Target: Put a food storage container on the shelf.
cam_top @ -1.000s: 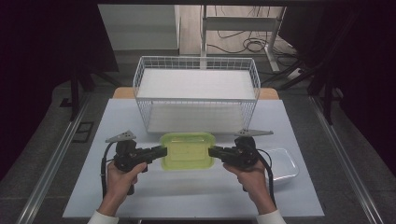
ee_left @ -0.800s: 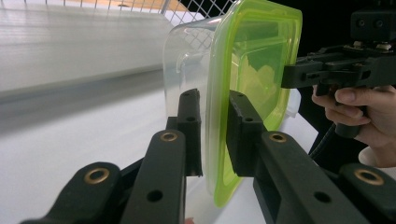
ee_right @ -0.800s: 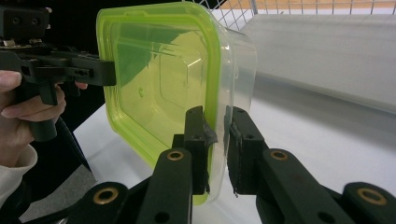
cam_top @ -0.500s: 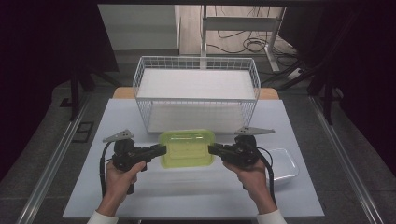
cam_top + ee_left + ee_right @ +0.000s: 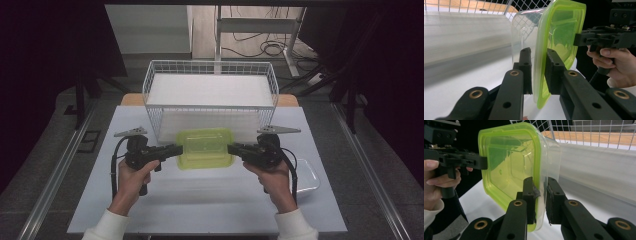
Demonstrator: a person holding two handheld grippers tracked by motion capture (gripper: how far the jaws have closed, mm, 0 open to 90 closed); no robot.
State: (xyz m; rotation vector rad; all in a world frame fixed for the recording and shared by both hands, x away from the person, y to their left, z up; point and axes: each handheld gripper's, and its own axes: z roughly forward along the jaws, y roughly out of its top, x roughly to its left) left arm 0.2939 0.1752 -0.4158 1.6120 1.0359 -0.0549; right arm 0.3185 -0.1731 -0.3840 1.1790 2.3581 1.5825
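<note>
The left claw (image 5: pixel 538 72) is clamped on the rim at one short end of the lidded container (image 5: pixel 205 148); the right claw (image 5: pixel 540 200) pinches the rim at the opposite end, so the box hangs level between the two, held just above the counter (image 5: pixel 200 200) and close in front of the wire basket (image 5: pixel 210 92); in both gripper views the jaws sit narrow, one pad on the yellow-green lid and one under the clear lip; the box looks empty and so likely light, but its thin plastic is smooth and somewhat springy, so the rim may flex or slide under the pads; I judge the safest hold is just where it is, deep on the rim at the middle of each short end, with both hands keeping level so that it cannot twist free; a second clear tray (image 5: pixel 307 175) lies on the counter beside the right hand (image 5: pixel 272 175); the basket holds a white liner; no brand, label or writing can be read on the lid, the box or the basket.
</note>
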